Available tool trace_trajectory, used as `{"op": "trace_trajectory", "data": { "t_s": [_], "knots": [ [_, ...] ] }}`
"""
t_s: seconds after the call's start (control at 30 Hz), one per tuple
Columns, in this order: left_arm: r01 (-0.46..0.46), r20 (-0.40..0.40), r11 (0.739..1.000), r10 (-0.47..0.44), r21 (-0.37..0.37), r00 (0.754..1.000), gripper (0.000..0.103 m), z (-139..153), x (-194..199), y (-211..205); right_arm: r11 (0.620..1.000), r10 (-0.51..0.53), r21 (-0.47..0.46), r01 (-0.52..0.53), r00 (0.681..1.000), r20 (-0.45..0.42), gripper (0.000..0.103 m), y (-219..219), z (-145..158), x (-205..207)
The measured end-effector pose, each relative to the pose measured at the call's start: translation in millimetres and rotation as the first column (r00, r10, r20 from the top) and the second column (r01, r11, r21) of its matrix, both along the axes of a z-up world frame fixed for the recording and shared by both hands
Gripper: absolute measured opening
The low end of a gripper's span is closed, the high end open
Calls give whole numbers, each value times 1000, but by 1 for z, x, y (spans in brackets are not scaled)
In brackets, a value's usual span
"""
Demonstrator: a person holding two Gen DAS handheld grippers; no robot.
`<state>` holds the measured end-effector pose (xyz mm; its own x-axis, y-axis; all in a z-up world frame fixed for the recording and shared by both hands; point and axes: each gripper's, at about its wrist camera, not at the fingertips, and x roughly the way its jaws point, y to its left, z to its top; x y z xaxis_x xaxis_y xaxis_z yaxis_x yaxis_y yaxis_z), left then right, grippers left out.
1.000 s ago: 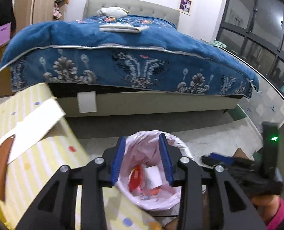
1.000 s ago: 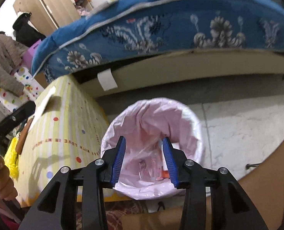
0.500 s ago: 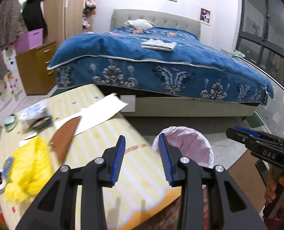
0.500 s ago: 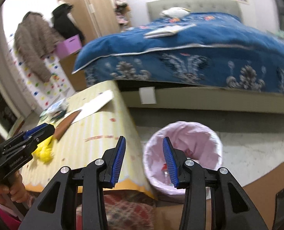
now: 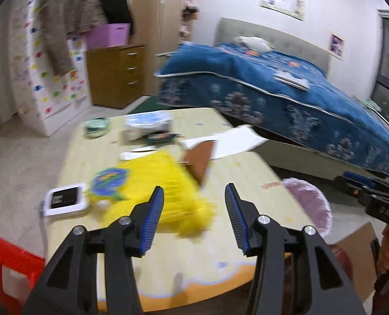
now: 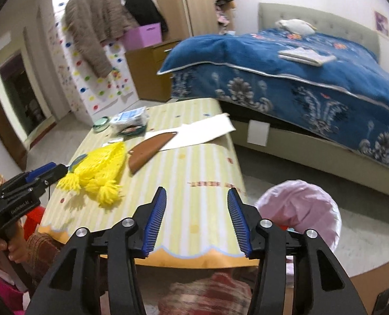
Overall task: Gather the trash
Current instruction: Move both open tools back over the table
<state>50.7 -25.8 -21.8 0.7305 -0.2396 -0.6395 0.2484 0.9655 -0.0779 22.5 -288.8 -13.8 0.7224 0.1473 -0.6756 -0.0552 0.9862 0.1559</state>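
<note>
Left claw (image 5: 194, 210) spread wide, empty, over striped worktop (image 5: 220, 249); yellow tasselled knit (image 5: 168, 183) just past its fingertips, pink-lined trash bin (image 5: 312, 204) on floor off worktop's right edge. Right claw (image 6: 196, 216) also wide and empty above worktop (image 6: 194, 162) near edge, bin (image 6: 299, 204) at lower right, brown curved piece (image 6: 149, 149) beside white paper (image 6: 202, 134).

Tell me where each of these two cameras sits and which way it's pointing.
Left wrist: rides the open left gripper, facing the striped table; the right gripper shows at the right edge.
Right wrist: rides the open right gripper, facing the table's near edge; the left gripper shows at left.
Shared: yellow knitted hat, pink-lined trash bin, blue-covered bed.
</note>
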Motion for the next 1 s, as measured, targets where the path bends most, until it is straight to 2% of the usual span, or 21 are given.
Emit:
{"op": "trace_trajectory", "data": {
  "t_s": [0.27,0.37,0.47,0.63,0.83,0.9,1.0],
  "knots": [
    [-130,-3,991,130,13,991,50,-7,14,54,997,64,-44,-65,998,-28,51,44,-8,33],
    [-153,-7,988,153,17,988,54,-10,24,63,994,91,-65,-93,995,-35,58,61,-13,51],
    [-173,-14,985,173,18,985,55,-13,32,73,990,106,-93,-109,994,-41,59,74,-20,69],
    [-185,-21,982,185,36,982,55,-16,49,79,991,60,-119,-67,996,-59,59,66,-32,103],
    [-110,-22,993,111,50,994,57,-15,74,48,991,-3,-132,-8,996,-86,59,39,-46,133],
    [-53,-27,997,54,54,998,62,-16,83,26,992,-20,-128,9,996,-88,59,29,-49,138],
    [49,-45,996,-46,70,998,63,-23,98,-15,993,-43,-113,32,995,-95,59,15,-53,142]
  ]
}}
